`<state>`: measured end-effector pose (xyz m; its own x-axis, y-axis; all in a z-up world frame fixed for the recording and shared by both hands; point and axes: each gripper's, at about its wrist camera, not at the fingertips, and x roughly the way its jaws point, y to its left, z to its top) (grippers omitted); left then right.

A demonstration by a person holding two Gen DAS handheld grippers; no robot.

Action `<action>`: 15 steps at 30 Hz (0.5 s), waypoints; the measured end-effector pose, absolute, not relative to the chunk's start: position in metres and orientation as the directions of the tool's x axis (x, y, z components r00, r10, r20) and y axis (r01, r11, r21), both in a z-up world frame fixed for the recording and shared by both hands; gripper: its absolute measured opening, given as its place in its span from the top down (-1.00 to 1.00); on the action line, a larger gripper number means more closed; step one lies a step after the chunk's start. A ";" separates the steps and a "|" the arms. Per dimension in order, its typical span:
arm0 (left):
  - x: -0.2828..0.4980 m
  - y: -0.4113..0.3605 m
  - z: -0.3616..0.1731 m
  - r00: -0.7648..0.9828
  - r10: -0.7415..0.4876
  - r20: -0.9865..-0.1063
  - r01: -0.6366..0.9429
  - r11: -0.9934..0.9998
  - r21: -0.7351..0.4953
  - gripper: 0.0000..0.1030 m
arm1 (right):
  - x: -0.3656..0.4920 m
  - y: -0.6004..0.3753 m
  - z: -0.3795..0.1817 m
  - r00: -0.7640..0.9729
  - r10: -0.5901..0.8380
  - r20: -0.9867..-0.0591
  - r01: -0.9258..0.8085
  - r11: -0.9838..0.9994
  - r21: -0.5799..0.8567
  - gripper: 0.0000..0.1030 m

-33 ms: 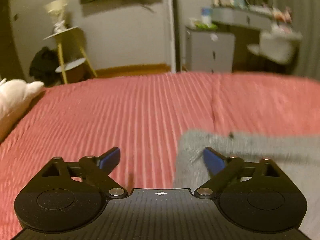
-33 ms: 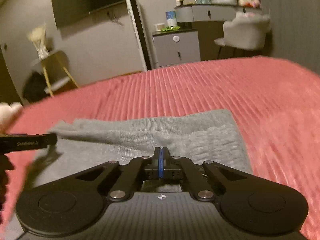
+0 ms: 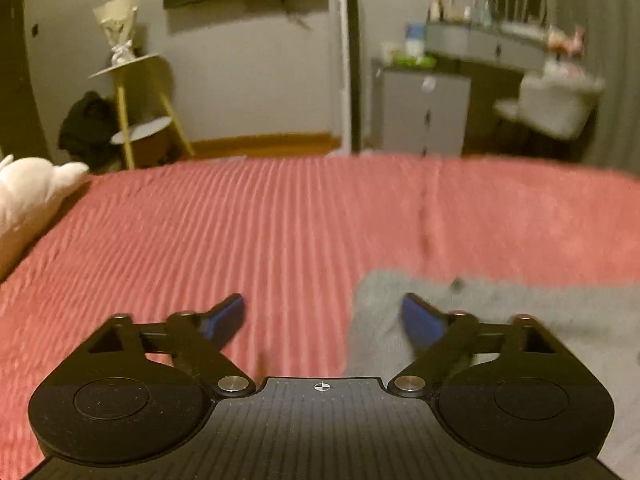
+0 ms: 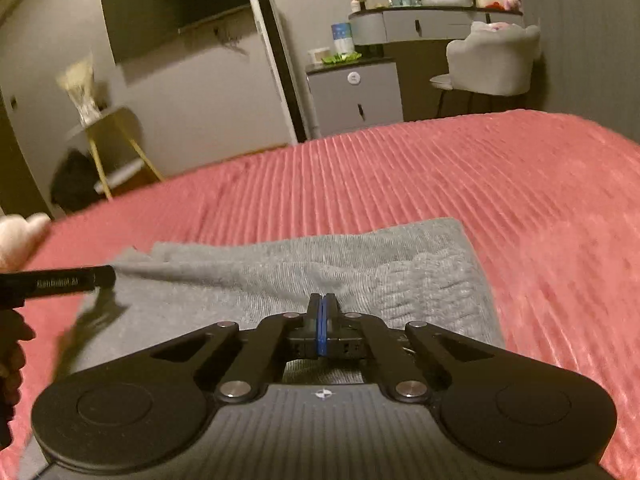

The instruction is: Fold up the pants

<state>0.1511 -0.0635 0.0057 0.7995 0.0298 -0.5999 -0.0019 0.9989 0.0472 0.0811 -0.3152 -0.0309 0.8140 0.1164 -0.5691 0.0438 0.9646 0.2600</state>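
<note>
Grey knit pants lie folded flat on a red ribbed bedspread. My right gripper hovers low over their near part, shut, its blue pads pressed together with no cloth showing between them. In the left wrist view, the pants fill the lower right. My left gripper is at their left edge with its jaws wide and opening. One fingertip is over the grey cloth and the other is over the bedspread, and nothing is gripped. The left tool's black body shows at the pants' left corner.
A white plush toy sits at the bed's left edge. Beyond the bed stand a yellow side table, a grey cabinet, a dressing table and a pale chair. A person's hand shows at the far left.
</note>
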 end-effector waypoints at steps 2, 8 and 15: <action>0.153 -0.066 0.016 0.808 -0.025 -0.589 0.047 0.999 0.022 -0.66 | 0.075 -0.314 -0.036 0.828 0.113 -0.549 0.042 0.964 0.263 1.00; 0.181 -0.102 -0.008 0.676 -0.037 -0.736 0.216 0.965 0.150 -0.57 | 0.070 -0.319 -0.036 0.832 0.104 -0.545 0.069 0.955 0.287 1.00; 0.207 -0.089 -0.022 0.744 0.236 -0.625 -0.055 0.954 0.295 -0.45 | 0.070 -0.324 -0.037 0.835 0.103 -0.540 0.070 0.954 0.290 1.00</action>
<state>0.2072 -0.0889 -0.0222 0.7438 0.2364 -0.6252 -0.0555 0.9540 0.2947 0.0698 -0.3236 -0.0373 0.8354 0.1026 -0.5400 0.0705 0.9543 0.2904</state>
